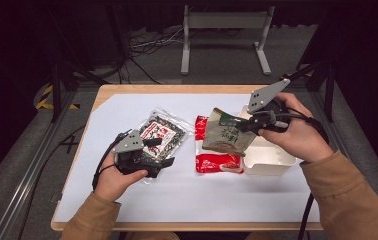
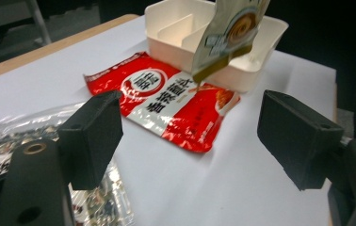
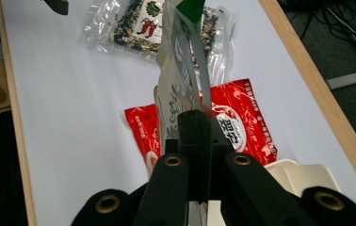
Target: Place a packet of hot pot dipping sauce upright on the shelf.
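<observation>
Green packet [image 1: 228, 134] hangs clamped between the closed jaws of the right gripper [image 1: 242, 124], lifted clear of the table [image 1: 127, 200] and held just over the near edge of the white tray [image 1: 272, 162]. In the right gripper view the packet [image 3: 181, 80] stands edge-on, rising straight out of the shut jaws. Its lower corner hangs above the red packet [image 1: 217, 161], which lies flat on the white sheet [image 1: 187, 195], touching the tray's left wall. The tray [image 2: 185, 33] is divided into compartments.

Left gripper [image 1: 159, 152] sits low over the sheet at the left, jaws wide apart with nothing between them. It rests over the near corner of the clear bag [image 1: 164, 132] of dark contents with a red label. In the left gripper view the bag [image 2: 6, 136] lies beside the left jaw, and the red packet [image 2: 166, 101] lies ahead, between the two jaws' lines.
</observation>
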A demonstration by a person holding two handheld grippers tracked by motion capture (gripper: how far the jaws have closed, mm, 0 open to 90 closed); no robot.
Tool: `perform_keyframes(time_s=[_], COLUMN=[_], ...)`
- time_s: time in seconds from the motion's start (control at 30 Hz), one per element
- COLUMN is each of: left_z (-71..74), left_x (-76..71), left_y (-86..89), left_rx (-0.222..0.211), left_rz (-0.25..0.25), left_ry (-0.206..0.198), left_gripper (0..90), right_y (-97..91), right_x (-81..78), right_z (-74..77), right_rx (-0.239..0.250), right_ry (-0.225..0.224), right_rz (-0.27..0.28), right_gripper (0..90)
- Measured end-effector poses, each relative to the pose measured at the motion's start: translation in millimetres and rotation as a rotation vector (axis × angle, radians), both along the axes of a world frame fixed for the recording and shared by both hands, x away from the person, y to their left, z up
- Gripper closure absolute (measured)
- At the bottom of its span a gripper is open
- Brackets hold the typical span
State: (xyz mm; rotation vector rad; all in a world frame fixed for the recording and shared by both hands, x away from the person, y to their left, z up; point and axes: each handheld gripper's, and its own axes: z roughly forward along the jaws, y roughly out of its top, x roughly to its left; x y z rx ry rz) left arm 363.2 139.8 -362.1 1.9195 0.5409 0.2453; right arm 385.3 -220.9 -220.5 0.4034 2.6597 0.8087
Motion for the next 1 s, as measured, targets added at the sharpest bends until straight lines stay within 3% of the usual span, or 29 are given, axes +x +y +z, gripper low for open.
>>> perform_keyframes(time_s=[0.37, 1.0], left_z=[-9.5, -22.6], left_x=[9.2, 14.9], left_y=[15.7, 45.4], left_rx=[0.001, 0.025], left_rz=[0.054, 0.14], left_ry=[0.037, 0.057], left_gripper=[21.5, 18.8], right_y=[-18.1, -50.2], right_x=[15.9, 44.0], right_z=[7.8, 17.9], right_rx=[-0.005, -0.041], right_ry=[-0.034, -0.121], right_rz=[-0.044, -0.101], right_gripper=[89.9, 89.8])
